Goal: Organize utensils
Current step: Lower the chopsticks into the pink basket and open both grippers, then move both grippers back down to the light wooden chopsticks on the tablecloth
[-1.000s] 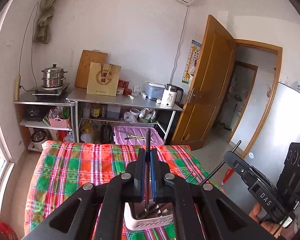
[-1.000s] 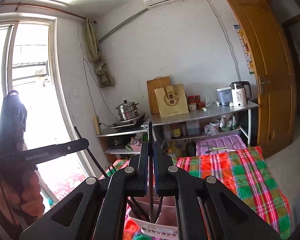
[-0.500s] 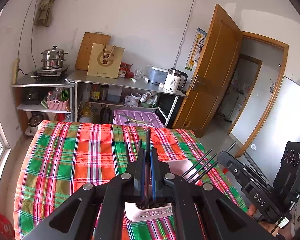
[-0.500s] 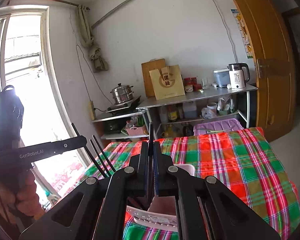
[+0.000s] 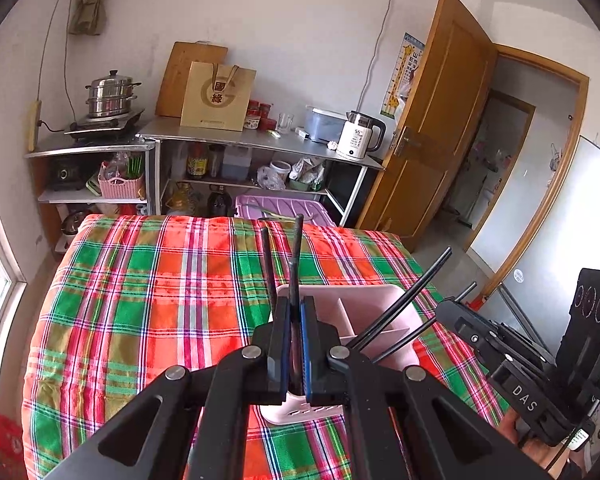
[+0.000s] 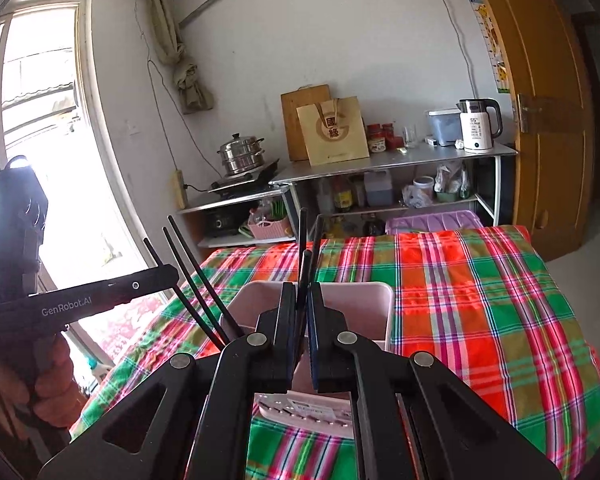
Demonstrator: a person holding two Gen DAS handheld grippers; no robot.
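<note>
With both grippers (image 5: 295, 344) (image 6: 299, 332) pinching chopsticks (image 5: 296, 256) above the holder (image 5: 364, 300), a crooked drop could tip it.

pink holder (image 5: 374, 308), black chopsticks (image 5: 404, 300), plaid tablecloth (image 5: 160, 300)

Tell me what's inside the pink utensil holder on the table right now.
The pink utensil holder has black chopsticks standing in it, leaning outward; a divider splits the inside. Both grippers hide the near part and the bottom, so the count is unclear.
</note>
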